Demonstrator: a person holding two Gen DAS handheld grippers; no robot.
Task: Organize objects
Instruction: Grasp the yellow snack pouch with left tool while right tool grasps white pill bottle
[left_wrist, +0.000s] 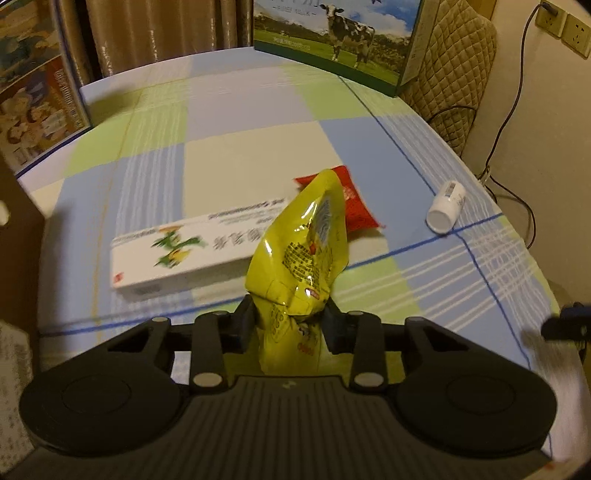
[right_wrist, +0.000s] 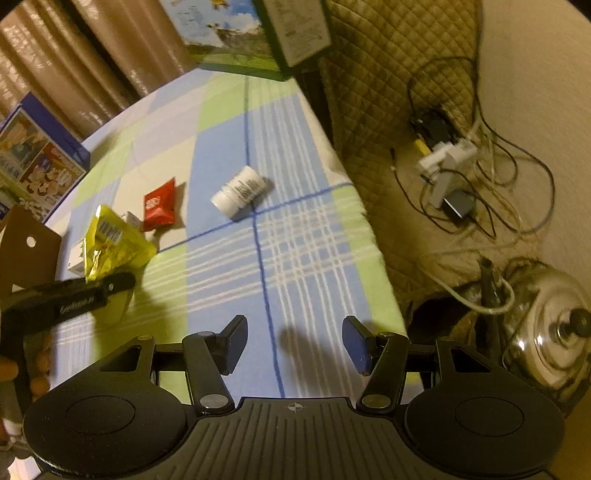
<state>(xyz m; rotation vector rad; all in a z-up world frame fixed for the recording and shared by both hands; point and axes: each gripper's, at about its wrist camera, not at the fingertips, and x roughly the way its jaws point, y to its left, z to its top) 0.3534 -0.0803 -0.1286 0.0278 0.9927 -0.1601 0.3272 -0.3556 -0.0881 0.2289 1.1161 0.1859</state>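
Between my left gripper's (left_wrist: 291, 314) closed fingers the yellow packet (left_wrist: 301, 243) hangs pinched, lifted above the white box (left_wrist: 192, 251) and red sachet (left_wrist: 356, 205). I judge a firm, level carry best. My right gripper (right_wrist: 293, 341) gapes empty; white bottle (right_wrist: 240, 194) lies well ahead.

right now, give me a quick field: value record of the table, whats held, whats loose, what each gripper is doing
surface: checked tablecloth
left gripper: shut on yellow packet, lifted off the cloth
right gripper: open, empty, above the cloth
loose items: white flat box, red packet, white bottle lying on its side
back edge: milk carton box with cow picture
off the table: cables, metal kettle
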